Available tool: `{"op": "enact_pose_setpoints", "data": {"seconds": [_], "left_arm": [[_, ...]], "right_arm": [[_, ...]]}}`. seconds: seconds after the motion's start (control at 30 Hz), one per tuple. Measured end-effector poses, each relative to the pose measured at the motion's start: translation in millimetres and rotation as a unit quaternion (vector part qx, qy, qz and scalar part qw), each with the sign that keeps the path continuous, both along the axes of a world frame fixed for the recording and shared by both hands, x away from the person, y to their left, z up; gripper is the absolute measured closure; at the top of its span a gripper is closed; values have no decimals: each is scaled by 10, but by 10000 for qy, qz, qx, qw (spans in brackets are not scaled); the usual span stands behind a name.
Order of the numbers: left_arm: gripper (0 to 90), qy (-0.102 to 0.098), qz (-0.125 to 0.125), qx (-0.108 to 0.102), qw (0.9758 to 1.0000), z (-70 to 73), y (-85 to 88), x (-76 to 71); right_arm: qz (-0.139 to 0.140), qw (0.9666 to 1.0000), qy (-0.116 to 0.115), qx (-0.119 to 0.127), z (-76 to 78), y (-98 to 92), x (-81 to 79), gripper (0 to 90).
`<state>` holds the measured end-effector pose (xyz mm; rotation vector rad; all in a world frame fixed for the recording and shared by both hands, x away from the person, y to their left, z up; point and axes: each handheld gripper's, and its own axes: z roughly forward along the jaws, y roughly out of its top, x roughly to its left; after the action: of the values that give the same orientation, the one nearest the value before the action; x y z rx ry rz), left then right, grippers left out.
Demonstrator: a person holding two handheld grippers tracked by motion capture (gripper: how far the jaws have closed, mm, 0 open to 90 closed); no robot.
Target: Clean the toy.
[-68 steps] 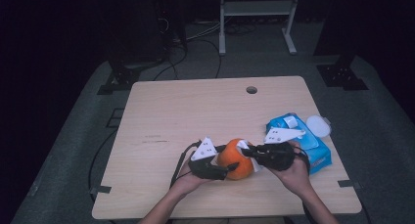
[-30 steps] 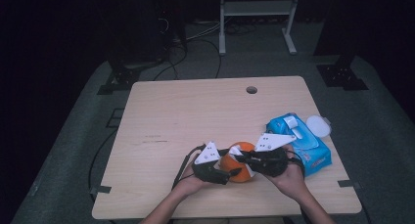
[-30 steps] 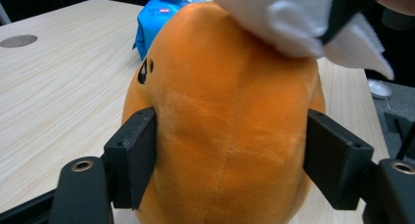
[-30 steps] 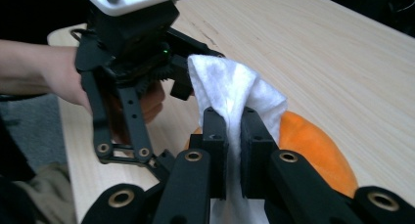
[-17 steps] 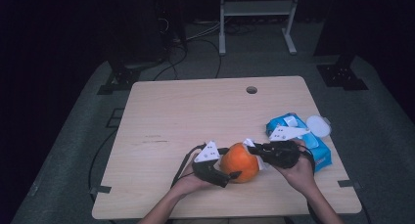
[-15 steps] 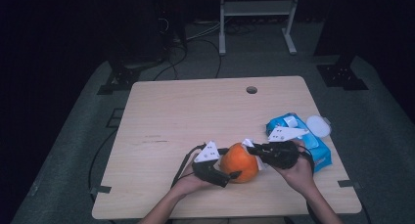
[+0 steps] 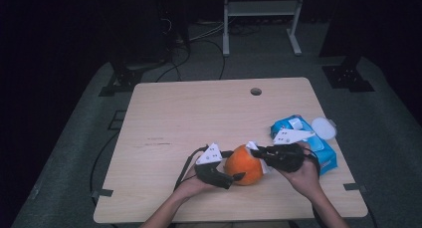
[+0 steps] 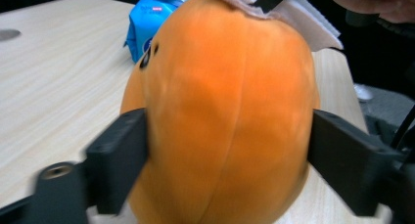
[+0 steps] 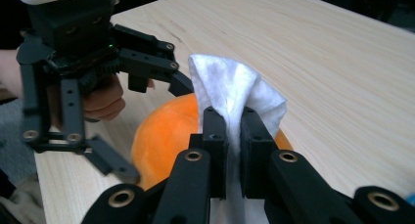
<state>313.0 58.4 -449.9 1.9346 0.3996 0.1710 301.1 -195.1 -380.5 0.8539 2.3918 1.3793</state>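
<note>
Left tongs point(image 7: 238, 177) stand spread around the orange toy point(image 7: 245, 164) on the desk point(image 7: 199, 113); their jaws have just been opening, flanking it without clearly pressing. The toy lies between both hands, near the desk's front edge. From its right, the right tongs point(image 9: 234, 131) pinch a white wipe point(image 9: 230, 94) against its top. The contact spot is hidden; the wipes pack point(image 7: 318, 143) is half covered.
</note>
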Motion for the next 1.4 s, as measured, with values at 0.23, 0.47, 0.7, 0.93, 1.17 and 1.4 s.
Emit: {"op": "enact_pose_setpoints", "data": {"seconds": [0.23,0.47,0.7,0.93,1.17,1.4], "left_arm": [[327,-182,88,58,9998,94,18,-44],[366,-275,122,-26,9995,292,145,-50],[353,-236,229,194,9993,251,83,-60],[160,29,240,-84,9997,232,101,-16],[196,69,181,39,9998,85,79,51],[343,-181,187,168,9995,117,45,-23]], "right_arm": [[34,9998,-209,-47,66,100,-63,826],[-18,9992,-395,8,158,106,-88,826],[-142,9997,-159,-139,27,143,-57,829],[120,9997,-173,-140,50,197,-78,826],[-170,9998,105,-8,-36,-15,41,827],[253,9995,-108,-135,46,243,-92,826]]}}
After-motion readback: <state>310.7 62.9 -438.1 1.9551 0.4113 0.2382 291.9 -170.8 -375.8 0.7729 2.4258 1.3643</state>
